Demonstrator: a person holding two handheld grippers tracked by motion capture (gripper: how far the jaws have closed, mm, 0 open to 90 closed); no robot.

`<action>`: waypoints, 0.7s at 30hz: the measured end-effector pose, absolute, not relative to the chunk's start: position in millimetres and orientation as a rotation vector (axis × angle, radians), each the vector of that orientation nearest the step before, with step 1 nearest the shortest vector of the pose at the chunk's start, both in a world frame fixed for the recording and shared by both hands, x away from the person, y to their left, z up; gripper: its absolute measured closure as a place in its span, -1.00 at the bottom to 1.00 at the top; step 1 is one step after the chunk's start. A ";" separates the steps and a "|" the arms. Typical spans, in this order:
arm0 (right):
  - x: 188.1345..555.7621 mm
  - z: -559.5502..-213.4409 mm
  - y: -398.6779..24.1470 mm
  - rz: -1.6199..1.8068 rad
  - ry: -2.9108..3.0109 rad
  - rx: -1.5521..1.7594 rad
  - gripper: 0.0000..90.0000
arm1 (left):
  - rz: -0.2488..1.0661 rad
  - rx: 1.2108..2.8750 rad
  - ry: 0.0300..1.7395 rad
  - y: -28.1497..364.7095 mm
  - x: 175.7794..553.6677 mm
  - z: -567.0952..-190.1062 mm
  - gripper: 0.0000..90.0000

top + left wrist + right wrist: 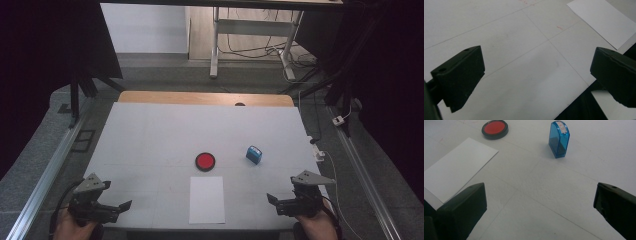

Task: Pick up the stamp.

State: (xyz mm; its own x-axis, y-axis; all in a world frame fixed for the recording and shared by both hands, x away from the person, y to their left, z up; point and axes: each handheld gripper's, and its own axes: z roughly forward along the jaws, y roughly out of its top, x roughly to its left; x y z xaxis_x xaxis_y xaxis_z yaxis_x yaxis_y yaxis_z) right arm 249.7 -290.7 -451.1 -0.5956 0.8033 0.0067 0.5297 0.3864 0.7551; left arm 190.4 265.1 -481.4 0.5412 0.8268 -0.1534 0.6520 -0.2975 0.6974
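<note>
Stamp: the translucent blue plastic self-inking stamp (254, 154) stands upright on the worktop (150, 135), right of centre, untouched.
Ink pad: the round red ink pad in a black rim (205, 161) lies just left of it.
Paper: my white rectangular paper sheet (207, 199) lies blank at the near edge.
Progress: I judge nothing begun; stamp ungrasped.
Grippers: my left gripper (116, 209) and right gripper (278, 201) hover wide open, empty, at the near corners.
Surface: a white worktop with faint seams.
Room: grey floor, a desk frame (250, 30) and cables beyond.

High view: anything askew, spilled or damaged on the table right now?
Nothing stands out. The blue stamp stands upright, the red ink pad sits flat, and the white paper sheet lies square near the table's front edge.
</note>
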 end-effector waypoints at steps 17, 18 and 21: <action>255.0 -447.8 -283.9 1.091 2.270 1.093 -1.00 | 0.297 2.044 1.194 265.3 191.2 -481.6 -0.99; 255.4 -448.0 -283.2 1.093 2.270 1.089 -1.00 | 0.295 2.045 1.192 265.3 191.3 -481.7 -0.99; 257.0 -447.6 -281.7 1.090 2.275 1.067 -1.00 | 0.294 2.048 1.190 265.0 191.6 -481.8 -0.99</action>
